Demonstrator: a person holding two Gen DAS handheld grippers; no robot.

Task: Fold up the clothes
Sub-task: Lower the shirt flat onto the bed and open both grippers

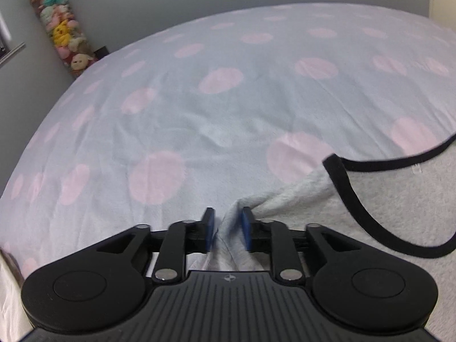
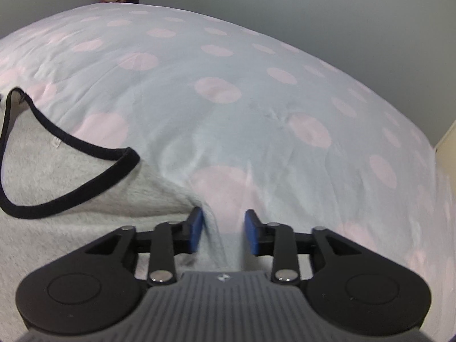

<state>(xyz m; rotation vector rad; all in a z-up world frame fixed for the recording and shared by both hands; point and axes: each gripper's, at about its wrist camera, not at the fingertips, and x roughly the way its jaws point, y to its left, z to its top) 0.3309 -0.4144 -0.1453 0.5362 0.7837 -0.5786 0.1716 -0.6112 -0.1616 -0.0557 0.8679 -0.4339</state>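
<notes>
A light grey garment (image 1: 370,199) with a black-trimmed neckline (image 1: 350,188) lies on a bed. In the left wrist view my left gripper (image 1: 228,228) has its blue pads either side of a bunched fold of the garment's left shoulder, with a gap on the left pad's side. In the right wrist view the garment (image 2: 71,176) and its black trim (image 2: 94,182) lie to the left. My right gripper (image 2: 223,230) is open, and the garment's right shoulder edge lies against its left pad (image 2: 196,229).
The bed is covered by a pale blue sheet with pink dots (image 1: 222,79), also in the right wrist view (image 2: 256,99). A tall column of plush toys (image 1: 61,31) stands in the far corner by a grey wall.
</notes>
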